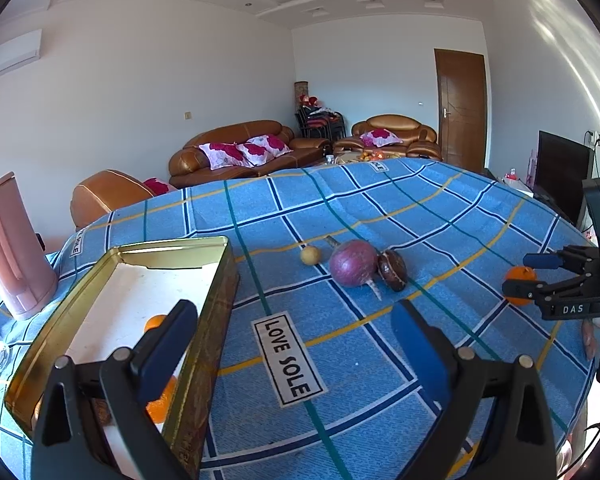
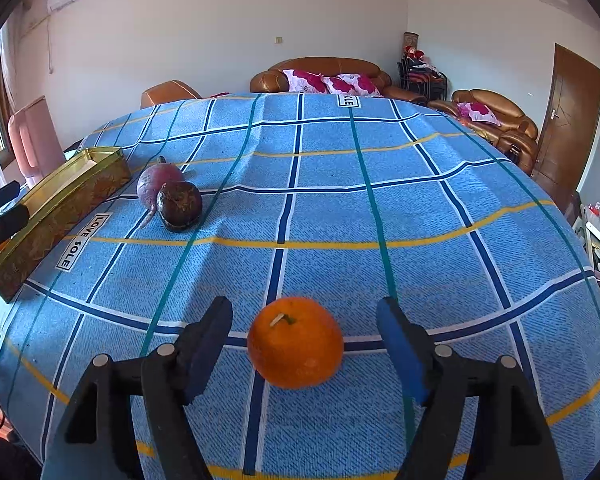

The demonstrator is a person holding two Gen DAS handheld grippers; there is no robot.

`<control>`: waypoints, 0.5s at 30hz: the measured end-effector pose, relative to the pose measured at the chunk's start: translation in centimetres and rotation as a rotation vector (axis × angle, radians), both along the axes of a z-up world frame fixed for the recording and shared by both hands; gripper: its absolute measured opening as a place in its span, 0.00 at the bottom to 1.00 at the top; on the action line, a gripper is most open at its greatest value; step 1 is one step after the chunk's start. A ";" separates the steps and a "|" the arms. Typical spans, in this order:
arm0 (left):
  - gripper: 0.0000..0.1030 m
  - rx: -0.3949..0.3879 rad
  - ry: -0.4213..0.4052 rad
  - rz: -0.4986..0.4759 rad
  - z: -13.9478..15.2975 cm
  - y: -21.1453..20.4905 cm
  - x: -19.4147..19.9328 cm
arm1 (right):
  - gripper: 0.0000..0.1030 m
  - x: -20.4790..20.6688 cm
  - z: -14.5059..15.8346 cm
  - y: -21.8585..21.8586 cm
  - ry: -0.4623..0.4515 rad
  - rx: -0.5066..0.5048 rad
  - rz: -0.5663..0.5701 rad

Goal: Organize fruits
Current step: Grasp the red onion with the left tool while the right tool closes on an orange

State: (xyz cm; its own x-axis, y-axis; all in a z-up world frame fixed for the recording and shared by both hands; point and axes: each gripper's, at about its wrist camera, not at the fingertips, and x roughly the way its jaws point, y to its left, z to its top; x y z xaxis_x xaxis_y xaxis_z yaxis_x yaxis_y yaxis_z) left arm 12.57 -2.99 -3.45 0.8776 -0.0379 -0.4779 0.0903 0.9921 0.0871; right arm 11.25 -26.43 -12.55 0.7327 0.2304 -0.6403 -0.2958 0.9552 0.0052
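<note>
Right gripper (image 2: 304,344): jaws spread wide, a round orange tangerine with a short stem (image 2: 295,342) lying between them on the cloth, clear of both blue pads.

Left gripper (image 1: 294,346): jaws spread wide, empty; its left finger hangs over an open gold rectangular tin (image 1: 204,304) that holds more orange fruit.

At 11 o'clock from the tangerine: purple radish (image 2: 156,182) touching a dark brown round fruit (image 2: 179,204).

Small yellow ball-shaped fruit (image 1: 310,255) beside the radish.

Surface: blue checked tablecloth (image 2: 420,200).

Room: brown leather sofas, wooden door.
</note>
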 end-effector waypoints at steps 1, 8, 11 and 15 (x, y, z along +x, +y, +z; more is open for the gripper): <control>0.97 0.000 0.002 -0.002 0.0 -0.1 0.1 | 0.73 -0.1 0.1 0.0 -0.004 0.002 0.000; 0.97 0.016 -0.002 -0.024 0.5 -1.1 0.3 | 0.47 0.7 -0.8 1.0 0.064 -0.050 0.046; 0.97 0.017 -0.008 -0.029 1.1 -1.3 0.7 | 0.46 0.4 -0.5 1.4 0.039 -0.049 0.051; 0.97 0.016 -0.011 -0.023 1.7 -1.9 2.1 | 0.46 0.7 1.1 2.3 -0.006 -0.016 0.054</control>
State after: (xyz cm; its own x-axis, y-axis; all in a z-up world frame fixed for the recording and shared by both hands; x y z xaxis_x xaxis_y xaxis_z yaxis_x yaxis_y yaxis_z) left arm 14.64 -4.87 -1.73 0.8817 -0.0508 -0.4690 0.1123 0.9882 0.1042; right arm 11.91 -24.10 -11.44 0.7234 0.2600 -0.6396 -0.3473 0.9377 -0.0116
